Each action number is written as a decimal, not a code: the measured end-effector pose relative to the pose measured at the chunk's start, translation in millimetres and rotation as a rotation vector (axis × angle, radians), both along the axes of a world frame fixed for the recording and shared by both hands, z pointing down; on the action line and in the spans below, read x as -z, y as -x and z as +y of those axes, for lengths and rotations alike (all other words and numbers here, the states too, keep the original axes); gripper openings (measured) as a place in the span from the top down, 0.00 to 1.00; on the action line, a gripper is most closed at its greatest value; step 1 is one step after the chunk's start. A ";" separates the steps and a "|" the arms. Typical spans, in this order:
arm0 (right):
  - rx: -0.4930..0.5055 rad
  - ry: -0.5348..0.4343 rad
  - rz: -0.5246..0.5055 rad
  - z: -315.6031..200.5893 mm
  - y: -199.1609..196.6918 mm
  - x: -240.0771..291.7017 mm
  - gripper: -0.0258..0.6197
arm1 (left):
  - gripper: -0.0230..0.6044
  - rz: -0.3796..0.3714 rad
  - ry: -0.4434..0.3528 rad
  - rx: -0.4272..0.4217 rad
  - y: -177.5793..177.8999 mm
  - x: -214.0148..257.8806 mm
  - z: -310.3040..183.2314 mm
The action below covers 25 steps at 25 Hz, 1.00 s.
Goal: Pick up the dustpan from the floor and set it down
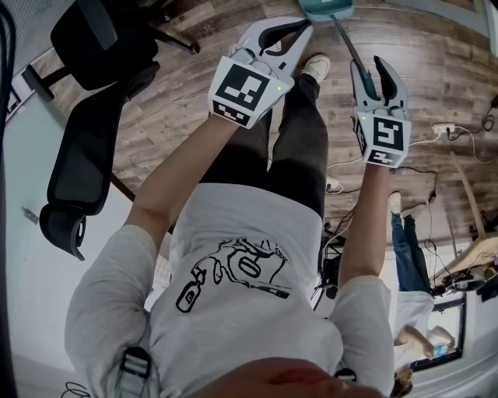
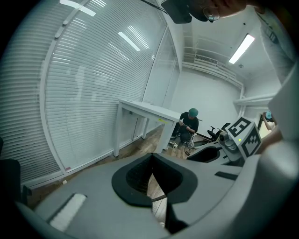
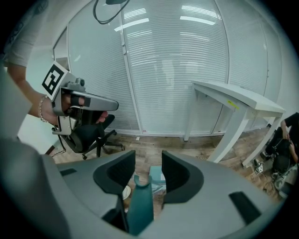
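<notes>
In the head view the teal dustpan [image 1: 327, 8] rests on the wooden floor at the top edge, and its long handle [image 1: 348, 47] slants down into my right gripper [image 1: 370, 66]. The right gripper view shows the teal handle [image 3: 140, 205] standing between the jaws of the right gripper [image 3: 148, 161]. Those jaws stand apart, with a gap beside the handle, and the pan [image 3: 157, 179] lies on the floor beyond. My left gripper [image 1: 302, 27] hovers to the left of the pan. In its own view the left gripper [image 2: 152, 161] has its tips together with nothing between them.
A black office chair [image 1: 93, 116] stands at the left. My shoe [image 1: 315, 66] is just below the pan. Cables and a power strip [image 1: 447, 128] lie at the right. A white desk [image 3: 238, 100] stands by the blinds, and a person [image 2: 189, 126] sits beyond it.
</notes>
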State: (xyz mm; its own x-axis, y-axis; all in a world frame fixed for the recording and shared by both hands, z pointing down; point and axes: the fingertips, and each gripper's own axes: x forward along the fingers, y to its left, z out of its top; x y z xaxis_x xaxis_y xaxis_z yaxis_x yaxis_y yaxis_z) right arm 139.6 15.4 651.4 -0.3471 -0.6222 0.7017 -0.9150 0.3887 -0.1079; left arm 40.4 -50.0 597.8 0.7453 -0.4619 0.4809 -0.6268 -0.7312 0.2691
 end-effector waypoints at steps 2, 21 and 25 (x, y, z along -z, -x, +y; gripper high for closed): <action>0.001 -0.026 0.002 -2.0 -1.5 12.3 0.72 | 0.97 0.001 0.000 0.000 -0.7 5.7 0.4; -0.070 -0.363 -0.057 -26.2 0.3 269.5 0.82 | 0.97 0.137 -0.095 0.027 -0.3 198.2 2.4; -0.088 -0.425 -0.101 -25.7 7.9 330.4 0.84 | 0.97 0.164 -0.169 -0.001 -1.1 262.3 9.2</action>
